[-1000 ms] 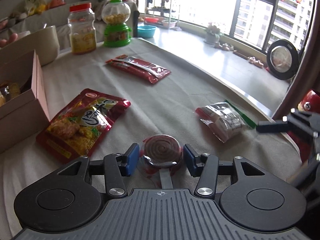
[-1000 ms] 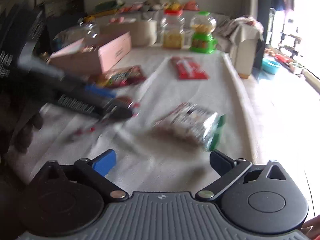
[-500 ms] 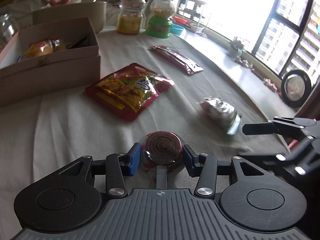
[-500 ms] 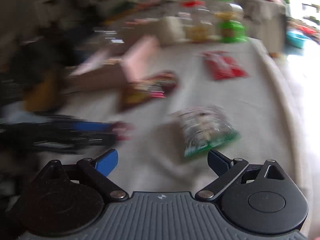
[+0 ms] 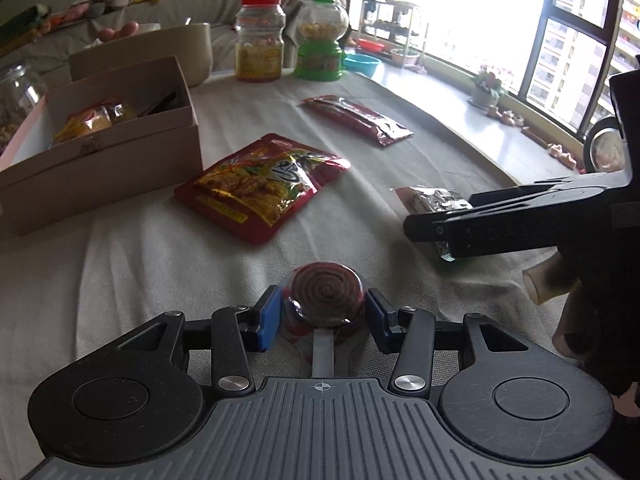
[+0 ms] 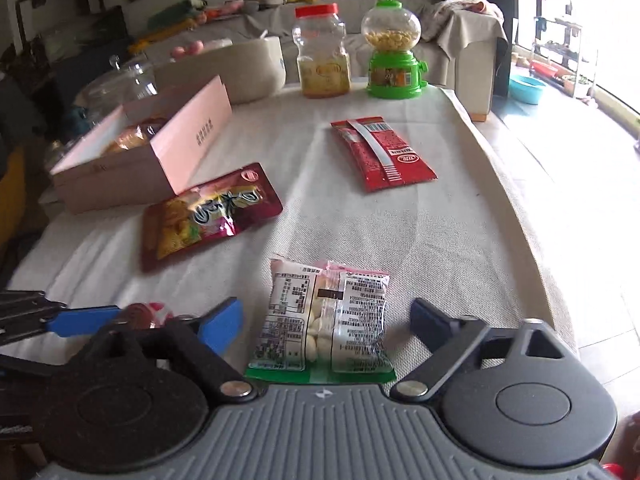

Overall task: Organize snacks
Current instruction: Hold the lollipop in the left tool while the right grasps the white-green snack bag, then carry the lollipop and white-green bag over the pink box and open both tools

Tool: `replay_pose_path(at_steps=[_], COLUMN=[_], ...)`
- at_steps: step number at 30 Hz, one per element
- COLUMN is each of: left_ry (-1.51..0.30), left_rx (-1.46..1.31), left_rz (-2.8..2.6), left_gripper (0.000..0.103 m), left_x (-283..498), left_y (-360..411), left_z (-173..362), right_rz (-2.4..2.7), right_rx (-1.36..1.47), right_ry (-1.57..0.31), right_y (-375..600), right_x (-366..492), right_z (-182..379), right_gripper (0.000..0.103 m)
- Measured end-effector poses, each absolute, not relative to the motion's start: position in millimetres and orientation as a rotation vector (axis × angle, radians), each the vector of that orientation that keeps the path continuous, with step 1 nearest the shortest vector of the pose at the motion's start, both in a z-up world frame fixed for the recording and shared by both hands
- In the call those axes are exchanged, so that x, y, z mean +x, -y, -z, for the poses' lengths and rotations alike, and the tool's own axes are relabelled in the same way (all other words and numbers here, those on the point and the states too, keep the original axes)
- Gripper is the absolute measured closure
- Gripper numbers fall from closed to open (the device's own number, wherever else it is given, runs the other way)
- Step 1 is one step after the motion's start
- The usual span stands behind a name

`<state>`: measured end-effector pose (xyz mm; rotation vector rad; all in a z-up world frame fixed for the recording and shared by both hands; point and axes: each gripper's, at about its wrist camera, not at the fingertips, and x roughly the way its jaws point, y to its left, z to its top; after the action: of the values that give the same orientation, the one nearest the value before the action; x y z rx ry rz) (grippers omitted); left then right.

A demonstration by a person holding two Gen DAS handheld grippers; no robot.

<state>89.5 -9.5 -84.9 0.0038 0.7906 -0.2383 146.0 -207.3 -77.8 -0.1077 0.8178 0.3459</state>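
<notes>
Left gripper point(image 5: 322, 316): fingers pinching wrapped spiral lollipop point(image 5: 327, 293) by its disc, stick pointing back; hard, light, crinkly wrap probably slippery, so hold disc edges.

Right gripper point(image 6: 326, 322): fingers spread either side of clear candy packet point(image 6: 323, 320) lying on counter point(image 6: 440, 232); soft, light, deformable; grip across middle.

Farther: yellow-red pouch point(image 6: 208, 216) left, flat red packet point(image 6: 380, 152) right; pink box point(image 6: 160, 148) far left, likely destination.

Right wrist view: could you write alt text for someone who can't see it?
The open right gripper straddles a clear packet of white candies lying on a cloth-covered table. Beyond lie two red snack bags and an open pink box.
</notes>
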Motion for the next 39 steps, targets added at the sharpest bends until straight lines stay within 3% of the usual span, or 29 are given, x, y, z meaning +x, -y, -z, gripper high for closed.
replay_pose_path(at_steps=[2,3,10,15,26,32,39], left_ry=[-0.787,-0.786,-0.779,-0.763,-0.327,-0.31,-0.447], left_rx=[0.002,0.0,-0.004,-0.09,-0.067,-0.209,-0.374], left_rz=[0.24,0.241,0.248,0.307,0.055,-0.008,-0.068], left_gripper=[0.052,0.052,0.053,0.053,0.053,0.053,0.053], left_x=[89,88,84,66,27,89,191], left_y=[8,8,7,-6,-97,-157,-195], left_z=[85,86,85,72,-68,-106,-51], right_rz=[-0.352,-0.36,-0.439,-0.559,-0.655,-0.637,-0.626], right_rx=[-0.166,-0.174,-0.184,-0.197,-0.088,-0.064,-0.139], right_ry=[-0.803,-0.801,-0.812,-0.736,-0.423,-0.403,-0.513], right_y=[203,204,203,196,151,101,47], right_x=[138,135,113,91,118,166,214], right_z=[77,76,61,15,-144,-182,-142], right_gripper=[0.041,0.042,0.044,0.044,0.044,0.044,0.044])
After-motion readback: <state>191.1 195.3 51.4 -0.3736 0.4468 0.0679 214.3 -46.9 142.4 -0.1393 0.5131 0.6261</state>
